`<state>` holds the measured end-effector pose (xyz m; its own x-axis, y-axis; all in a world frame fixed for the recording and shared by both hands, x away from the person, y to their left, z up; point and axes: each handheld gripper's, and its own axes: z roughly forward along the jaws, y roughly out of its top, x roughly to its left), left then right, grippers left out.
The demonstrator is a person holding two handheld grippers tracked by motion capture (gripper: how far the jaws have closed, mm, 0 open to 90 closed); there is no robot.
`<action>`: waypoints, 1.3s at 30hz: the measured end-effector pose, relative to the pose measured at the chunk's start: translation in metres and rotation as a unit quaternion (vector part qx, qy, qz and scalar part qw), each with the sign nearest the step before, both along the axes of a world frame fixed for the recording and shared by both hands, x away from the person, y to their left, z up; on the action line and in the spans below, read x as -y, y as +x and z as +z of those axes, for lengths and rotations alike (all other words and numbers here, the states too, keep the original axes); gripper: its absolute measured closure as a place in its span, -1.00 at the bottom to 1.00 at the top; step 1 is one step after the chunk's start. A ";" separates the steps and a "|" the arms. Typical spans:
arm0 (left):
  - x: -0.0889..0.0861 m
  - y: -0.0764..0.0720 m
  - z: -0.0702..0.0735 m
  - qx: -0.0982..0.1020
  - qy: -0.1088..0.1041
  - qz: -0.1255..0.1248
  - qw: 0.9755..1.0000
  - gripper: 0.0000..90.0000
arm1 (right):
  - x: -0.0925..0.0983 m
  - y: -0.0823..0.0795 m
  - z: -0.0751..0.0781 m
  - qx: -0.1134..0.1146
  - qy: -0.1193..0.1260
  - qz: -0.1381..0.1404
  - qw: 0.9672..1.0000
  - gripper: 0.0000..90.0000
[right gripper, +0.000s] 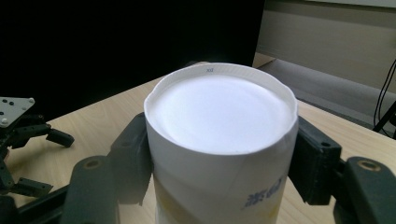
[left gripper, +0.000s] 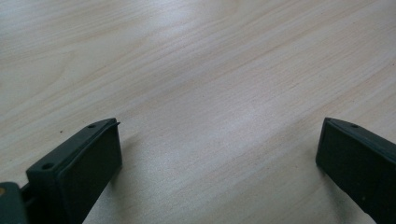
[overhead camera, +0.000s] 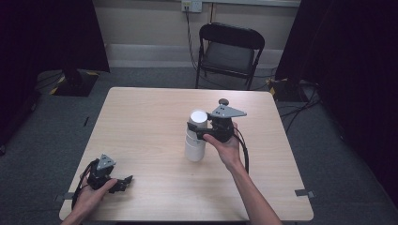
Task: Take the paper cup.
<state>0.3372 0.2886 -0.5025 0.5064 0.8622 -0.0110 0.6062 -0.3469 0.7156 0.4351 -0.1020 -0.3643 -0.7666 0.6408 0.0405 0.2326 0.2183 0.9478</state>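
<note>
A stack of white paper cups (overhead camera: 195, 140) stands bottom-up near the middle of the wooden table (overhead camera: 141, 122). My right gripper (overhead camera: 196, 127) comes in from the right, held level, and is shut on the top cup (right gripper: 219, 116); its black pads (right gripper: 133, 158) press both sides just below the upturned base, and the rim is slightly dented. My left gripper (overhead camera: 123, 183) rests at the table's front left corner in a hand. It is open, its two pads (left gripper: 88, 163) wide apart over bare wood with nothing between them.
A black folding chair (overhead camera: 230, 51) stands behind the table's far edge. Dark curtains hang on both sides, and cables run over the grey floor at right (overhead camera: 300, 108). The left gripper (right gripper: 21, 126) sits far left in the right gripper view.
</note>
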 end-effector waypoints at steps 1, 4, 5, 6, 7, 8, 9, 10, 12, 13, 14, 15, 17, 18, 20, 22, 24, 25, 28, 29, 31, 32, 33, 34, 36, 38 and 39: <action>0.000 0.000 0.000 0.000 0.000 0.000 1.000 -1.00 | 0.000 0.000 0.001 -0.001 0.000 0.000 1.000 -0.26; 0.000 0.000 0.000 0.000 -0.001 0.000 1.000 -1.00 | 0.000 0.000 0.005 0.002 0.002 0.001 1.000 -0.26; 0.000 0.000 0.000 0.000 -0.001 0.000 1.000 -1.00 | 0.000 0.000 0.006 0.002 0.002 0.001 1.000 -0.26; 0.000 0.000 0.000 0.000 -0.001 0.000 1.000 -1.00 | 0.000 -0.001 0.007 0.002 0.002 0.002 1.000 -0.26; 0.000 0.000 0.000 0.000 0.000 0.000 1.000 -1.00 | 0.000 0.000 0.008 0.003 0.002 0.002 1.000 -0.26; 0.000 0.000 0.000 0.000 -0.001 0.000 1.000 -1.00 | 0.000 -0.001 0.009 0.003 0.003 0.001 1.000 -0.26; 0.000 0.000 0.000 0.000 -0.001 0.000 1.000 -1.00 | -0.001 -0.001 0.010 0.004 0.004 0.002 1.000 -0.26; 0.000 0.000 0.000 0.000 0.000 0.001 1.000 -1.00 | 0.000 -0.001 0.012 0.005 0.005 -0.001 1.000 -0.25; 0.000 0.000 0.000 0.001 0.000 0.002 1.000 -1.00 | 0.001 -0.003 0.016 0.009 0.010 -0.003 1.000 -0.25; 0.000 0.001 0.000 0.001 0.000 0.002 1.000 -1.00 | 0.001 -0.003 0.018 0.010 0.012 -0.004 1.000 -0.25; 0.000 0.001 0.000 0.000 0.000 0.002 1.000 -1.00 | 0.001 -0.003 0.020 0.012 0.013 -0.004 1.000 -0.25; 0.000 0.001 0.000 0.000 0.000 0.002 1.000 -1.00 | 0.001 -0.003 0.020 0.012 0.013 -0.004 1.000 -0.25; 0.000 0.001 0.000 0.001 0.000 0.002 1.000 -1.00 | 0.001 -0.004 0.024 0.013 0.016 -0.004 1.000 -0.25; 0.000 0.001 0.000 0.001 0.000 0.002 1.000 -1.00 | 0.001 -0.004 0.025 0.014 0.017 -0.003 1.000 -0.25; 0.001 0.001 0.000 0.001 -0.001 0.002 1.000 -1.00 | 0.001 -0.005 0.028 0.018 0.019 -0.004 1.000 -0.25; 0.001 0.001 0.000 0.000 0.000 0.002 1.000 -1.00 | 0.001 -0.006 0.030 0.019 0.022 -0.004 1.000 -0.24; 0.001 0.001 0.000 0.000 0.000 0.003 1.000 -1.00 | 0.003 -0.007 0.033 0.021 0.026 -0.006 0.999 -0.24; 0.001 0.001 0.000 0.000 0.000 0.003 1.000 -1.00 | 0.003 -0.007 0.033 0.021 0.026 -0.006 0.999 -0.24; 0.001 0.001 0.000 0.000 -0.001 0.003 1.000 -1.00 | 0.006 -0.008 0.038 0.026 0.028 -0.015 0.999 -0.24; 0.001 0.001 0.000 0.001 0.001 0.003 1.000 -1.00 | 0.006 -0.009 0.039 0.029 0.030 -0.018 0.999 -0.24; 0.001 0.001 0.001 0.001 0.003 0.005 1.000 -0.96 | 0.007 -0.009 0.040 0.031 0.031 -0.017 0.999 -0.24; -0.002 0.001 0.002 0.002 0.000 0.007 1.000 -0.91 | 0.009 -0.011 0.043 0.033 0.033 -0.018 0.999 -0.24; -0.002 0.001 0.002 0.002 0.000 0.007 1.000 -0.87 | 0.009 -0.011 0.043 0.033 0.033 -0.018 0.999 -0.24; -0.003 0.001 0.002 0.006 -0.005 0.015 1.000 -0.82 | 0.012 -0.013 0.046 0.036 0.035 -0.019 0.999 -0.24; -0.004 0.001 0.002 0.008 -0.006 0.017 1.000 -0.75 | 0.014 -0.014 0.047 0.037 0.036 -0.019 0.999 -0.24; -0.005 0.001 0.003 0.008 -0.005 0.022 1.000 -0.68 | 0.018 -0.019 0.050 0.041 0.037 -0.019 0.998 -0.23; -0.005 0.001 0.003 0.008 -0.005 0.022 1.000 -0.65 | 0.018 -0.019 0.050 0.041 0.037 -0.019 0.998 -0.23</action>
<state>0.3380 0.2937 -0.4992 0.4675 0.8839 -0.0113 0.6095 -0.3131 0.7284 0.4162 -0.1204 -0.3142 -0.7448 0.6667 0.0269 0.1607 0.1400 0.9770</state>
